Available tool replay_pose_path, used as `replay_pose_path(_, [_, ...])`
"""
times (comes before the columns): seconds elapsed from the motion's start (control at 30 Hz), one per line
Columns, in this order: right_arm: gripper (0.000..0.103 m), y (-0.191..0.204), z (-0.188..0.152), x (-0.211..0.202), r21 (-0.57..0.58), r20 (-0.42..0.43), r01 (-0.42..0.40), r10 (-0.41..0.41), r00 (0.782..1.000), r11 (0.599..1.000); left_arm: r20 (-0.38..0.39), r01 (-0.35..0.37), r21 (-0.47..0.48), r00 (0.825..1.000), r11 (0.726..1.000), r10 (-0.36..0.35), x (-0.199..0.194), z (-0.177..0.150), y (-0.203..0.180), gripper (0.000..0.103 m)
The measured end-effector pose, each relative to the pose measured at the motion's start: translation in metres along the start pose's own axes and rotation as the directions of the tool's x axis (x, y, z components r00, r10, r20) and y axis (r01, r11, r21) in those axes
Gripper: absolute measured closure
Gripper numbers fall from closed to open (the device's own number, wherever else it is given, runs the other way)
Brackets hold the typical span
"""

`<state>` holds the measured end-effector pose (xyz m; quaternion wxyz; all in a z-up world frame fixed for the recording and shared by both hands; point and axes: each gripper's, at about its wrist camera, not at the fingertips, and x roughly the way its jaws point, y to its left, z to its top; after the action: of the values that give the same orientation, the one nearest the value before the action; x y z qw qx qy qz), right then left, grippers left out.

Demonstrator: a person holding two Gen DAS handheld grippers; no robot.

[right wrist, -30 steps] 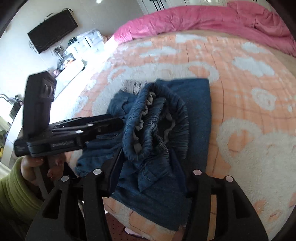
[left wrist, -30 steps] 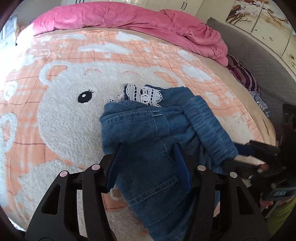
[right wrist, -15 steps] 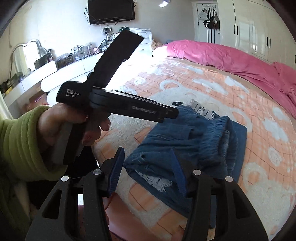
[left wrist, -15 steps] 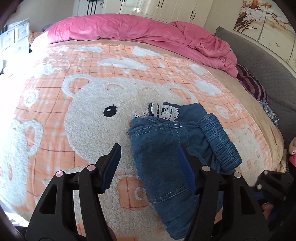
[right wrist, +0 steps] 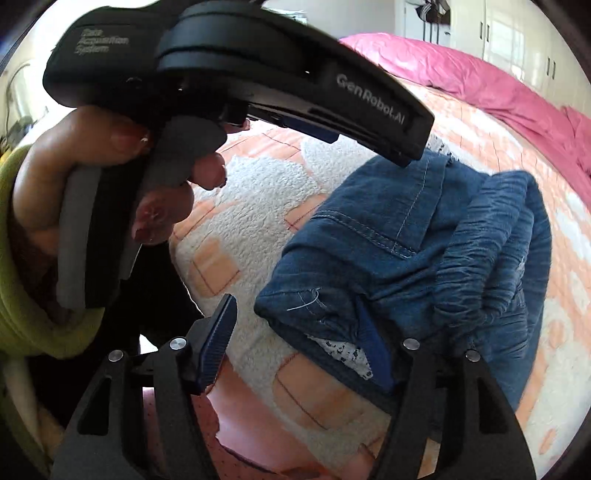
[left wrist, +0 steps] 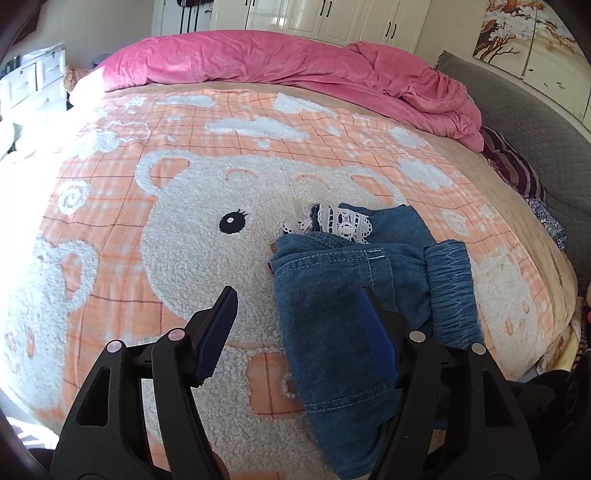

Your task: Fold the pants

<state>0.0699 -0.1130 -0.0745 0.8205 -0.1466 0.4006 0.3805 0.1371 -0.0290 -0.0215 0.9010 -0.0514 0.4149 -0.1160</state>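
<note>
I see blue denim pants (left wrist: 343, 306) with white lace trim (left wrist: 341, 221) on a peach-and-white checked bear blanket (left wrist: 207, 206), a pink duvet (left wrist: 295, 70) along the bed's far edge, and my black grippers' blue-padded fingers (left wrist: 216, 332).

Left wrist view: looking forward along the open left gripper (left wrist: 295, 325), from the near edge of the bed across the bear blanket (left wrist: 192, 236) toward the wardrobe doors (left wrist: 332, 18). Right wrist view: lower and closer, from that edge, facing across the blanket. Shared by both: folded pants (left wrist: 354, 295) (right wrist: 424, 258), pink duvet (left wrist: 295, 70) (right wrist: 480, 85).
</note>
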Motion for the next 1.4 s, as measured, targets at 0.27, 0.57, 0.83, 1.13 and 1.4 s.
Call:
replay_pose_path(0.27, [0.039,-0.033,0.007,-0.084,0.063,0.282,-0.076,0.056,0.958,0.995,0.032,-0.011,0.0,0.999,1.0,0.011,-0.011,0.002,0.005,0.038])
replay_pose_path(0.57, [0.037,-0.126,-0.012,-0.132,0.415,0.393,0.085,-0.263,0.881,0.906,0.069,-0.039,0.007,0.997,0.999,0.038,-0.024,0.005,0.006,0.031])
replay_pose_path(0.83, [0.026,-0.16,-0.025,-0.124,0.527,0.28,0.183,-0.372,0.885,0.83,0.073,-0.055,0.016,0.996,0.998,0.053,-0.029,0.006,0.001,0.022])
replay_pose_path(1.13, [0.025,-0.17,-0.021,-0.095,0.498,0.149,0.251,-0.367,0.918,0.83,0.044,-0.049,0.0,0.998,0.999,0.049,-0.018,0.002,0.005,0.018])
replay_pose_path(1.4, [0.025,-0.172,-0.032,-0.077,0.517,0.097,0.239,-0.333,0.938,0.822,-0.007,-0.055,0.003,0.998,0.998,0.055,0.0,-0.007,0.003,0.017])
